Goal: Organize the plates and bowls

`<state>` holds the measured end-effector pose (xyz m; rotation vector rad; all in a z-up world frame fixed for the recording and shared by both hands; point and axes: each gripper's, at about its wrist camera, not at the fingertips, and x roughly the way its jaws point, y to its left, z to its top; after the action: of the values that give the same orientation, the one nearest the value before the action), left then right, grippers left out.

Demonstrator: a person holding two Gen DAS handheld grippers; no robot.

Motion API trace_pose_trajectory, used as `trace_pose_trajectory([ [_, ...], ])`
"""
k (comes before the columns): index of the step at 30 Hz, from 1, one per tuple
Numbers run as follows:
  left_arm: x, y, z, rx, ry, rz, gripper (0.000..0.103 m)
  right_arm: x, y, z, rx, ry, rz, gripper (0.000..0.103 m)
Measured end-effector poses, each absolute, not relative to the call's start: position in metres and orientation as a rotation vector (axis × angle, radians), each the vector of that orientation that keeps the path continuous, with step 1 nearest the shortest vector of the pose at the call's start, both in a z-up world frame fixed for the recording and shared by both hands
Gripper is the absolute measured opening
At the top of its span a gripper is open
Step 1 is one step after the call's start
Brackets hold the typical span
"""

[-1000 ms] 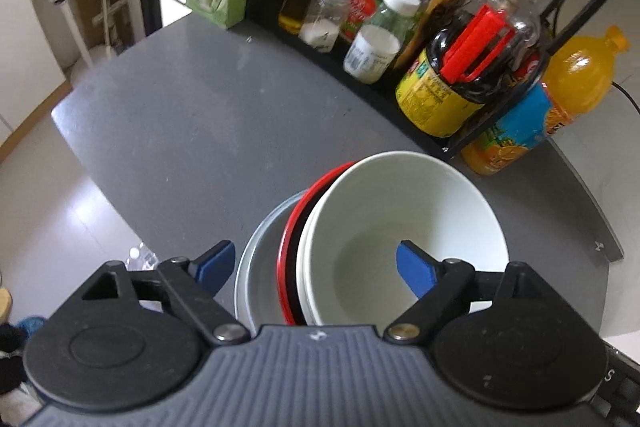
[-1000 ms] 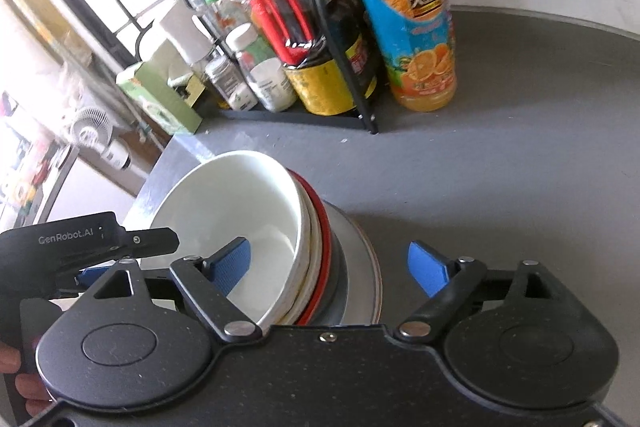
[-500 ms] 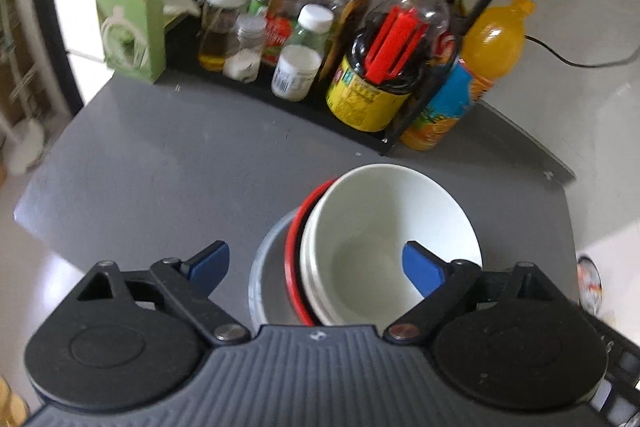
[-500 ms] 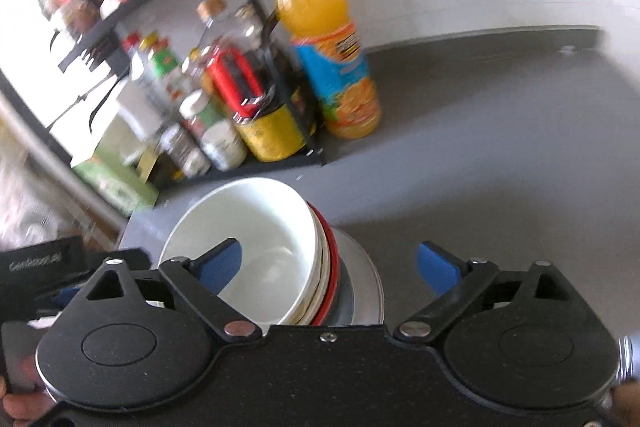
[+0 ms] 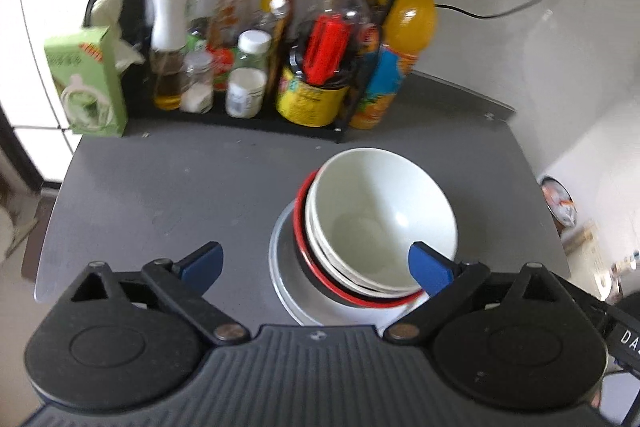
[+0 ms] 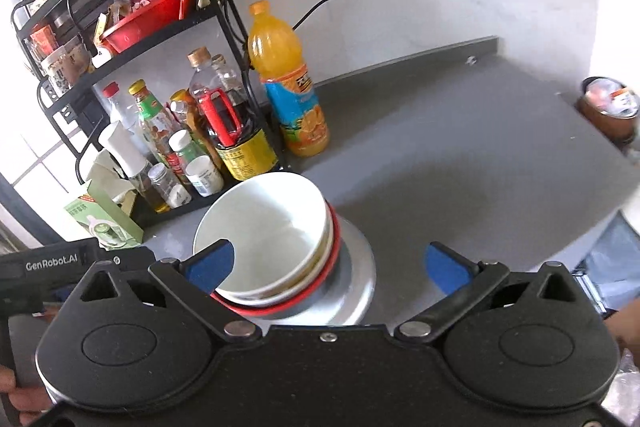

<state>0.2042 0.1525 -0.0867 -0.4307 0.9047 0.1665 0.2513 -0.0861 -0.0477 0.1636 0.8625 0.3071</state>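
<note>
Left wrist — fingers (image 5: 316,265) spread, empty | plate (image 5: 288,287) near edge hidden by gripper

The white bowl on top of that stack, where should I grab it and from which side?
Take the white bowl by its rim, one finger inside and one outside, coming from above on the near side. It sits nested in the red-rimmed bowl on the metal plate, so its lower wall is hidden; only the rim stands free. Both the left claw and the right claw are open.
</note>
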Motion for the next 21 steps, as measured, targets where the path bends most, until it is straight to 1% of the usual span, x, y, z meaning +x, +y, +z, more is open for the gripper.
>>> trace_pose_trajectory([
  [12,0.166,0.126,-0.045,-0.285,0.868,0.048,0.098,0.21,-0.105,-0.014,0.116,0.813,0.184,0.103],
  [21,0.134,0.121,-0.02,-0.236,0.821,0.012,0.098,0.179,-0.112,0.006,0.069,0.761,0.082,0.103],
])
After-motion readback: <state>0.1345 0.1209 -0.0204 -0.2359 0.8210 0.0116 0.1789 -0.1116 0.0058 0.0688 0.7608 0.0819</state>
